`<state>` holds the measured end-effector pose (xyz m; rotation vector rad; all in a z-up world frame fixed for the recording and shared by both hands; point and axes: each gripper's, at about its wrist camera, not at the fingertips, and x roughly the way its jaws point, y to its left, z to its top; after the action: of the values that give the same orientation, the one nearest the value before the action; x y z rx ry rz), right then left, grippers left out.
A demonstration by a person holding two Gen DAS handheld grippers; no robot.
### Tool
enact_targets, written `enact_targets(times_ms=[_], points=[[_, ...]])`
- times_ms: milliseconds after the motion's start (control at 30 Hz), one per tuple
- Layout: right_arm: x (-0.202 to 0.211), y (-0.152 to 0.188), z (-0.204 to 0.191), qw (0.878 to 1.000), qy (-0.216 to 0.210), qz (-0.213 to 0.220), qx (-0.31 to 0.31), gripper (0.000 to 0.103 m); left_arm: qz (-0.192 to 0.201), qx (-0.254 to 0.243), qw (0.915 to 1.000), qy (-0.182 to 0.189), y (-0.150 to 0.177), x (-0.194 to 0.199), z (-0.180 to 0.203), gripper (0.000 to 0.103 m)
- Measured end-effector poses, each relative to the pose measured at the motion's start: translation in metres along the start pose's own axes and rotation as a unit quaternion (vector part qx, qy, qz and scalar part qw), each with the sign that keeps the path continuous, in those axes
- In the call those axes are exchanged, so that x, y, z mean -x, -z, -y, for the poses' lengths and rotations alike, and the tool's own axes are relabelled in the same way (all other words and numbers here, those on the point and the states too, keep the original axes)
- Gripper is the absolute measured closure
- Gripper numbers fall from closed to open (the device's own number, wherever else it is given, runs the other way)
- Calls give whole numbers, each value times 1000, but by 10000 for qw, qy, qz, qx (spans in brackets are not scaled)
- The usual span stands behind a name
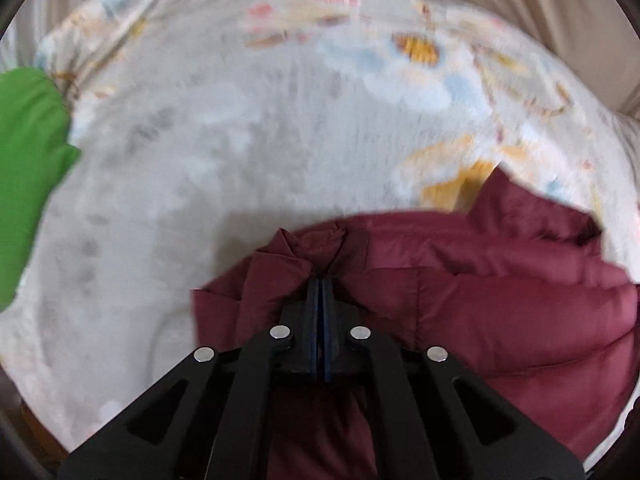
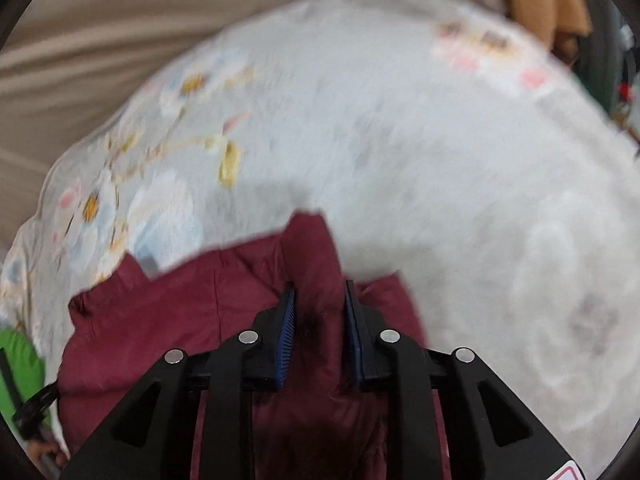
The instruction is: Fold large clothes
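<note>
A maroon puffer jacket [image 1: 500,300] is bunched over a pale fleece blanket with a floral print [image 1: 240,140]. My left gripper [image 1: 320,280] is shut on a thin fold of the jacket, its pads pressed together. In the right wrist view the same jacket [image 2: 180,312] hangs below and to the left. My right gripper [image 2: 320,292] is clamped on a thick fold of the jacket, which fills the gap between its blue pads [image 2: 286,328]. Both views are blurred by motion.
A green garment [image 1: 28,168] lies at the left edge of the blanket and shows in the right wrist view [image 2: 20,376] too. Beige fabric [image 2: 100,40] runs behind the blanket [image 2: 440,160]. Brown cloth [image 2: 544,0] sits at the far right.
</note>
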<state>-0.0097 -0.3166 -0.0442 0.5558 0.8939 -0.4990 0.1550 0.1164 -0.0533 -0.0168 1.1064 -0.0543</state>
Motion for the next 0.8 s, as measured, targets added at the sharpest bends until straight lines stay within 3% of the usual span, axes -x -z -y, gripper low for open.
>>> enact_targets(times_ms=[67, 100, 200, 267, 333, 400, 467, 533, 600, 700, 800], points=[[36, 0, -11, 9979, 149, 572, 261, 74, 254, 57, 9996, -105, -1, 28, -2, 94], [51, -1, -23, 9966, -45, 657, 495, 74, 428, 60, 9991, -40, 0, 49, 3, 88], [71, 26, -79, 9872, -882, 358, 1281, 74, 778, -258, 9958, 399, 11, 92, 34, 79], [71, 55, -120, 9739, -1349, 47, 1823, 74, 551, -622, 9933, 802, 26, 94, 64, 77], [66, 95, -158, 9527, -1839, -344, 2397, 76, 119, -880, 9906, 1046, 51, 74, 90, 75], [54, 132, -181, 9304, -1973, -692, 3010, 84, -184, -1092, 9904, 823, 71, 48, 100, 75], [41, 149, -176, 9244, -1686, -745, 3338, 86, -266, -1164, 9909, 624, 84, 34, 94, 75], [36, 148, -149, 9337, -1318, -645, 3267, 91, -229, -1058, 9935, 344, 89, 26, 71, 75], [30, 130, -101, 9553, -891, -625, 2748, 96, -256, -884, 9957, 86, 88, 23, 49, 76], [25, 104, -26, 9784, -175, -545, 1986, 103, -269, -668, 9973, -159, 85, 19, 20, 75], [27, 91, 20, 9857, 346, -581, 1542, 103, -335, -502, 9979, -255, 79, 20, 9, 76]])
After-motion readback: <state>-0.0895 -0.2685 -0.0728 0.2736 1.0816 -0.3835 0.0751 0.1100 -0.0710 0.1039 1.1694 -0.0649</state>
